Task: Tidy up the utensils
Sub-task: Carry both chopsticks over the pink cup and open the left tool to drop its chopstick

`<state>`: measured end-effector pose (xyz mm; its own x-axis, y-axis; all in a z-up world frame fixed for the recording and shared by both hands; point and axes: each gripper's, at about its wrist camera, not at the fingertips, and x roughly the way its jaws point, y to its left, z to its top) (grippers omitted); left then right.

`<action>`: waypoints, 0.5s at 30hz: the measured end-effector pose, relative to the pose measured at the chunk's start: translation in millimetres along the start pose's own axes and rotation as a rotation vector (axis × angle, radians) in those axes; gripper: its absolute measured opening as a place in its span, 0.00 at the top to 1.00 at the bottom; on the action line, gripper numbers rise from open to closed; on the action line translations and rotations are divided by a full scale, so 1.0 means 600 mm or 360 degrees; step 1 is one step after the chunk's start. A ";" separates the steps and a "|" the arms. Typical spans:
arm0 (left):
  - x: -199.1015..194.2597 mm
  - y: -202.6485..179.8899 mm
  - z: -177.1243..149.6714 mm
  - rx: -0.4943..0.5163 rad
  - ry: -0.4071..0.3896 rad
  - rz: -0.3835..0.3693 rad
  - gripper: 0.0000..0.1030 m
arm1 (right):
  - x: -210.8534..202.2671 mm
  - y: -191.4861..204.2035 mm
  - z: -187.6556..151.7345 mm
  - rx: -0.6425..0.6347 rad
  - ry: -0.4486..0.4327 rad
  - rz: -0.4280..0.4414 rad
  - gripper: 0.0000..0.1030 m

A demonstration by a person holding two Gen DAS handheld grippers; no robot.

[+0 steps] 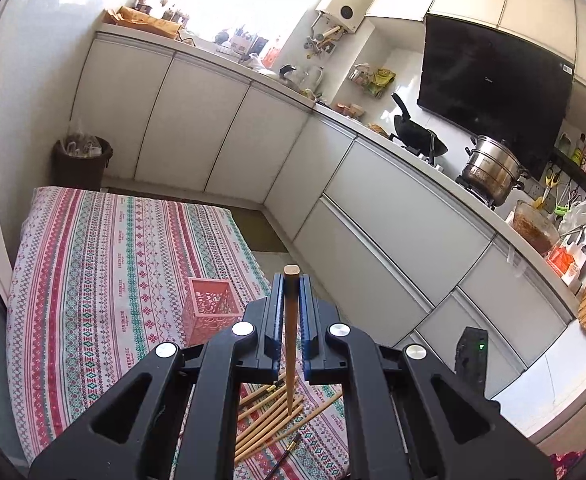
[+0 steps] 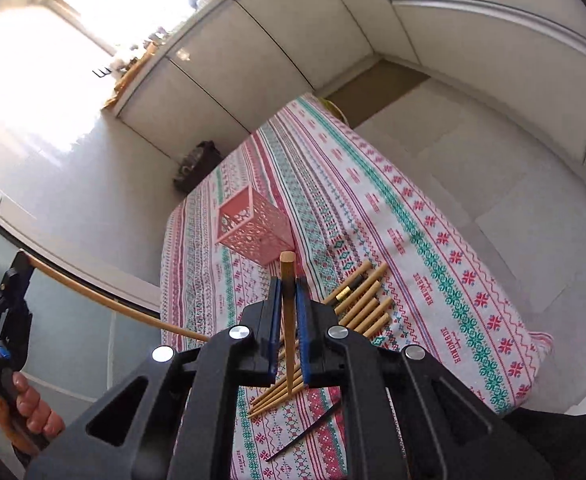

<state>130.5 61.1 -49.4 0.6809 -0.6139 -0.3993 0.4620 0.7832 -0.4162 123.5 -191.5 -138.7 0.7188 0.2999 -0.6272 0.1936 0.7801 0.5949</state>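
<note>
My left gripper is shut on a wooden chopstick, held lengthwise between its blue pads above the table. My right gripper is shut on another wooden chopstick the same way. A pink lattice holder stands upright on the patterned cloth, ahead and left of the left gripper; it also shows in the right wrist view. Several loose wooden chopsticks and a dark chopstick lie on the cloth under the grippers. The left gripper with its chopstick shows at the right view's left edge.
The table wears a red, green and white patterned cloth. White kitchen cabinets run behind and to the right, with a wok and a steel pot on the counter. A dark bin stands in the far corner.
</note>
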 end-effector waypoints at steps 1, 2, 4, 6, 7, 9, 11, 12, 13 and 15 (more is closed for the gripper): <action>0.002 -0.005 0.001 0.0008 -0.0001 0.0004 0.94 | -0.010 0.005 0.004 -0.0020 -0.0022 0.0006 0.93; 0.005 -0.011 0.001 0.0019 0.0001 0.0008 0.94 | -0.020 0.010 0.010 -0.0039 -0.0042 0.0010 0.93; 0.012 -0.019 0.000 0.0041 0.0010 0.0019 0.94 | -0.033 0.021 0.021 -0.0073 -0.0077 0.0010 0.93; 0.022 -0.026 0.001 0.0054 0.0016 0.0043 0.94 | -0.046 0.029 0.036 -0.0094 -0.0119 0.0005 0.92; 0.027 -0.029 0.003 0.0061 0.0020 0.0053 0.94 | -0.052 0.032 0.044 -0.0101 -0.0132 0.0006 0.92; 0.036 -0.033 0.007 0.0068 0.0021 0.0069 0.94 | -0.065 0.036 0.059 -0.0101 -0.0152 0.0015 0.92; 0.042 -0.037 0.015 0.0074 0.0002 0.0087 0.94 | -0.079 0.040 0.075 -0.0097 -0.0176 0.0029 0.92; 0.043 -0.037 0.020 0.0076 -0.0008 0.0095 0.94 | -0.083 0.042 0.084 -0.0099 -0.0191 0.0034 0.93; 0.045 -0.039 0.026 0.0081 -0.0017 0.0103 0.94 | -0.087 0.046 0.095 -0.0103 -0.0208 0.0038 0.92; 0.047 -0.042 0.041 0.0092 -0.0046 0.0121 0.94 | -0.097 0.056 0.118 -0.0118 -0.0257 0.0050 0.92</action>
<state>151.9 26.5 -29.8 0.7309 -0.5499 -0.4041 0.4398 0.8324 -0.3372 135.2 -221.4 -46.5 0.8228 0.2371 -0.5165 0.1242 0.8119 0.5705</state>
